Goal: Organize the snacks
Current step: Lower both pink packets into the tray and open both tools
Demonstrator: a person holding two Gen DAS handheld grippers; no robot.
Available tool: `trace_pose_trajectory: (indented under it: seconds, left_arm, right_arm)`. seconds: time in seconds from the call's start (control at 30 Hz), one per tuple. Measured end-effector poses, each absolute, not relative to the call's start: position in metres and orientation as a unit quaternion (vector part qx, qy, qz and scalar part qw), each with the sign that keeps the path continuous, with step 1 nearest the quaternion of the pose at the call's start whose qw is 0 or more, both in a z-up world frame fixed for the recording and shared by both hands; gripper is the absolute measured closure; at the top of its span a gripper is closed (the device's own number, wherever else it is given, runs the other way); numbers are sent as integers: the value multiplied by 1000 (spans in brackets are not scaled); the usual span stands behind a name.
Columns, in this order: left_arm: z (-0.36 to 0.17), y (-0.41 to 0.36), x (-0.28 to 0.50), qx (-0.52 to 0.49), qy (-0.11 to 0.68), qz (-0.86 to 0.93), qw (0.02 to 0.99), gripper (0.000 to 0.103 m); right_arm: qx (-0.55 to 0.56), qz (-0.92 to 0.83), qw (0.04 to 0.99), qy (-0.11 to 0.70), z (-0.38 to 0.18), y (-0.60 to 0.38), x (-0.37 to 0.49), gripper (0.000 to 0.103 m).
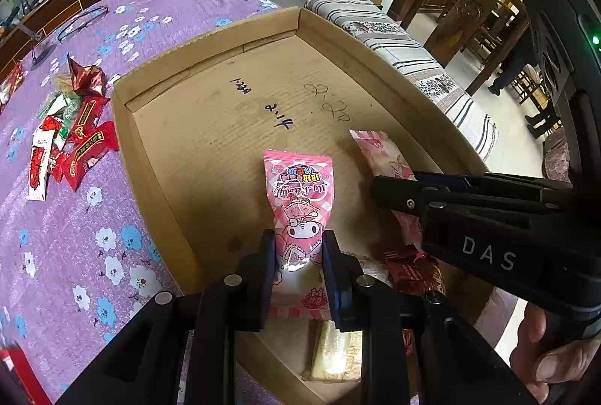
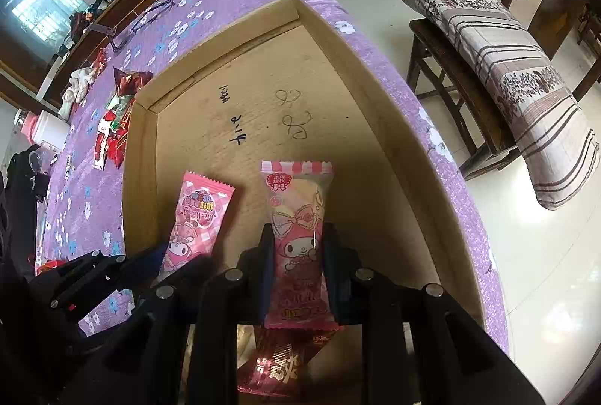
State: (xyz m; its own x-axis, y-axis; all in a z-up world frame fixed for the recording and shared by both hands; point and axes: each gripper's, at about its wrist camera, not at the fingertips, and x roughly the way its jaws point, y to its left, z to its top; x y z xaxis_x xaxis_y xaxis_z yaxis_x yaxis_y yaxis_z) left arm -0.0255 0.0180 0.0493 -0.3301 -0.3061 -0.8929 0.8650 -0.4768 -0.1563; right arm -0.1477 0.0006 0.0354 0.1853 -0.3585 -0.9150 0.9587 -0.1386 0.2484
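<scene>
A shallow cardboard box (image 1: 210,127) (image 2: 338,97) lies on the purple flowered cloth. My left gripper (image 1: 298,251) is shut on a pink checked snack packet (image 1: 300,202) (image 2: 195,217), held low over the box floor near its front. My right gripper (image 2: 296,255) (image 1: 379,189) is shut on a paler pink snack packet (image 2: 296,217) (image 1: 379,153), just to the right of the first one. Under the grippers, at the box's front, lie a dark red packet (image 1: 413,273) (image 2: 278,356) and a pale yellow packet (image 1: 334,352).
A pile of red snack packets (image 1: 80,138) (image 2: 112,127) lies on the cloth (image 1: 75,255) left of the box. A pair of glasses (image 1: 80,22) sits farther back. A bench with a striped cushion (image 2: 507,74) stands right of the table. A hand (image 1: 556,360) holds the right gripper.
</scene>
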Motion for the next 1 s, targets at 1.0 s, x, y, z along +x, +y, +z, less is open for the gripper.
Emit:
trace_pose_trajectory:
  seconds: [1.0]
  left_arm:
    - [85,33,-2,393,316,-778,375,53]
  right_arm:
    - [501,-610,568,233,75,34,-158,67]
